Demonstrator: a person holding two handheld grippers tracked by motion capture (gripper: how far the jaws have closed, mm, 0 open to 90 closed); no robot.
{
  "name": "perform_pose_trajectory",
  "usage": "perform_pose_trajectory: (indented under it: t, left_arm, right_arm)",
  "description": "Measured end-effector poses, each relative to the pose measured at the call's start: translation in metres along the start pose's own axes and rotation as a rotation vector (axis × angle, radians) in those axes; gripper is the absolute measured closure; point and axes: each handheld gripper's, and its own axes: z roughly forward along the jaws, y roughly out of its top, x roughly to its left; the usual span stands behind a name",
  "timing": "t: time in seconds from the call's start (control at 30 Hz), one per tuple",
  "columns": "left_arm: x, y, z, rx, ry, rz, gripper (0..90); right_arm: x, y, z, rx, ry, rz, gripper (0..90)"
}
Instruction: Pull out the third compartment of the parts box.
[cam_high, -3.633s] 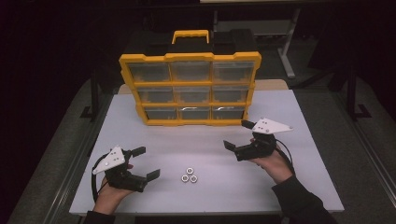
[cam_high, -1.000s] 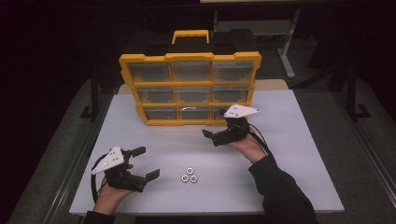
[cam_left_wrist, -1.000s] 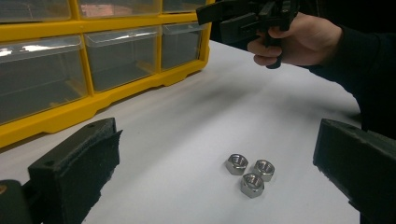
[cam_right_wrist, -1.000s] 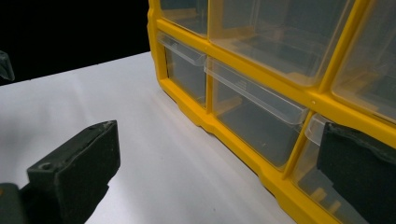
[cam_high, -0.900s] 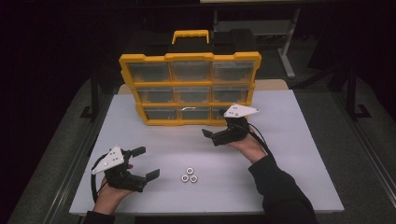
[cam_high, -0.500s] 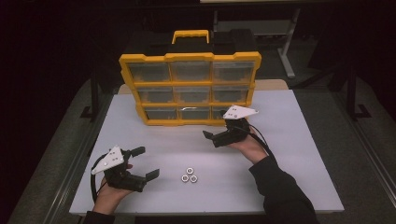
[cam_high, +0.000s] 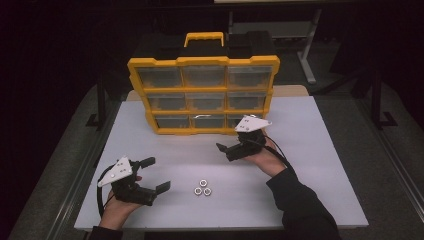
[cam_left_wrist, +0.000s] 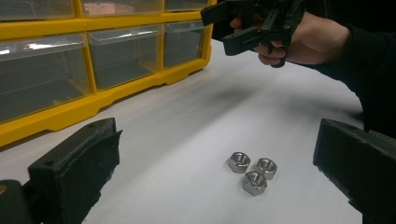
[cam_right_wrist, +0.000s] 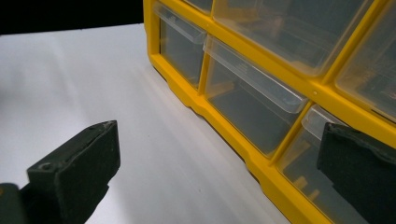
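The right gripper (cam_high: 229, 148) has moved, fingers wide and empty, toward the yellow plastic drawer organiser's (cam_high: 202, 95) bottom row; the left gripper (cam_high: 155, 174), equally wide, waits by three steel hex nuts (cam_high: 202, 187).

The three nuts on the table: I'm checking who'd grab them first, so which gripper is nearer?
Left. The left gripper sits open just beside the nuts, at their left. The right gripper is farther back, near the yellow organizer.

No text, label, brand, number or sign can be read here. The yellow organiser (cam_high: 202, 95), its clear drawers (cam_right_wrist: 252, 98) and the three nuts (cam_left_wrist: 251, 170) carry no readable marking.
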Motion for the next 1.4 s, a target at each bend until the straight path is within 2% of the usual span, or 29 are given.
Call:
perform_pose_trajectory:
  t: [0.13,0.17,0.43,0.5,0.63,1.0,1.4]
  left_arm:
    - [0.001,0.000,0.000,0.009,-0.002,0.022,0.0]
    - [0.000,0.000,0.000,0.007,-0.002,0.010,0.0]
    - [0.000,0.000,0.000,0.005,-0.004,0.007,0.0]
    - [0.000,0.000,0.000,0.006,-0.005,0.008,0.0]
    - [0.000,0.000,0.001,0.007,-0.005,0.008,0.0]
    - [0.000,-0.001,0.001,0.010,-0.006,0.008,0.0]
    - [0.000,-0.001,0.001,0.009,-0.007,0.005,0.0]
  right_arm:
    - [0.001,0.000,0.000,0.010,-0.012,-0.022,0.0]
    - [0.002,0.000,0.000,0.013,-0.016,-0.027,0.0]
    - [0.006,-0.001,0.001,0.035,-0.029,-0.058,0.0]
    - [0.006,-0.001,0.001,0.037,-0.039,-0.089,0.0]
    - [0.008,-0.001,0.001,0.045,-0.058,-0.115,0.0]
    - [0.010,-0.001,0.001,0.051,-0.074,-0.136,0.0]
    - [0.017,0.001,0.002,0.070,-0.109,-0.219,0.0]
